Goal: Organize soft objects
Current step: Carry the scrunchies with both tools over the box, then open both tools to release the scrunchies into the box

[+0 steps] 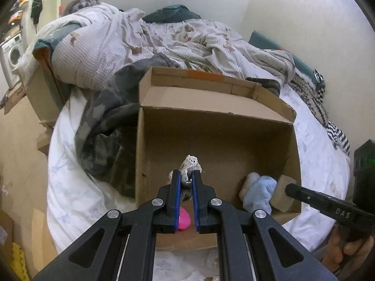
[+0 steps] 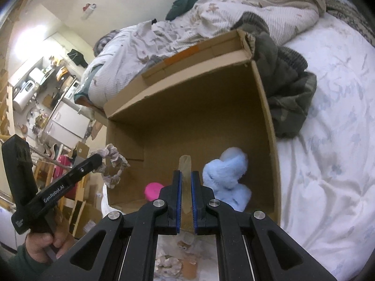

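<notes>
From the left wrist, the left gripper (image 1: pixel 186 175) clenched a frilly cloth scrunchie (image 1: pixel 190 166) over the open cardboard box (image 1: pixel 218 126). From the right wrist, the right gripper (image 2: pixel 186 175) pinched a flat tan sponge (image 2: pixel 185 164) above the box, near a fluffy blue plush (image 2: pixel 225 178).

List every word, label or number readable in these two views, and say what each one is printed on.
"DAS": on the black side of the right gripper, seen in the left wrist view.
"GenRobot.AI": on the black side of the left gripper, seen in the right wrist view.
A second white print lower on that same gripper body is too blurred to read.
The cardboard box shows no readable text.
</notes>
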Available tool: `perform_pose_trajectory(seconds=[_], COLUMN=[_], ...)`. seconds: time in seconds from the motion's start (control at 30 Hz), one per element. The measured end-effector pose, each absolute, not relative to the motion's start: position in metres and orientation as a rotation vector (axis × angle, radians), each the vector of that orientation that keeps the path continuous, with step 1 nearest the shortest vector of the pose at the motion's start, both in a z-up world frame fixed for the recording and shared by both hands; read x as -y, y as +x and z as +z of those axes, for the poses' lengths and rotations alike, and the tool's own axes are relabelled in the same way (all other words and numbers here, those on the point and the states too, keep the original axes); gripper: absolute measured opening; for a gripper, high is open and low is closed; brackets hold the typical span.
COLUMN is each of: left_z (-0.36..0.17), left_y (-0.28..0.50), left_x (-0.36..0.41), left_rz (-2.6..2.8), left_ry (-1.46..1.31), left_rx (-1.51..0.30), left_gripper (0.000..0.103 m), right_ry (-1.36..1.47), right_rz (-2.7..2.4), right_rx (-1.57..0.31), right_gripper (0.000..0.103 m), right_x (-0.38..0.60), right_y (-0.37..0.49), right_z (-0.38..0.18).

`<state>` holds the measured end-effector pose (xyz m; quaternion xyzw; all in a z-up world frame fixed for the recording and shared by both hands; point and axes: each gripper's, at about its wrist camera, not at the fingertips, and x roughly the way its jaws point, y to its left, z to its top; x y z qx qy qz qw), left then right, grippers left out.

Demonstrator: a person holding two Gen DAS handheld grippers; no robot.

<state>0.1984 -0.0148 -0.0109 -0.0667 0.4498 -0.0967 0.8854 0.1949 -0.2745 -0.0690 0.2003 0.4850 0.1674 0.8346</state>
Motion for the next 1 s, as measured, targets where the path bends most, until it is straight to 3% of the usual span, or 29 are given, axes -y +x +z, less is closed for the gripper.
perform_pose_trajectory(seconds=[1.0], left_z=[-0.05], left_y=[0.197], left_x=[0.045], left_rz=[-0.253], left_ry=[-0.041], left_rx=[-1.037], left_gripper=[0.009], right_ry=[0.347], right_rz=[0.37], right_rx=[-1.116], right_gripper=[0.01], right_x=[0.255], right_y=[0.2], right_z=[-0.086])
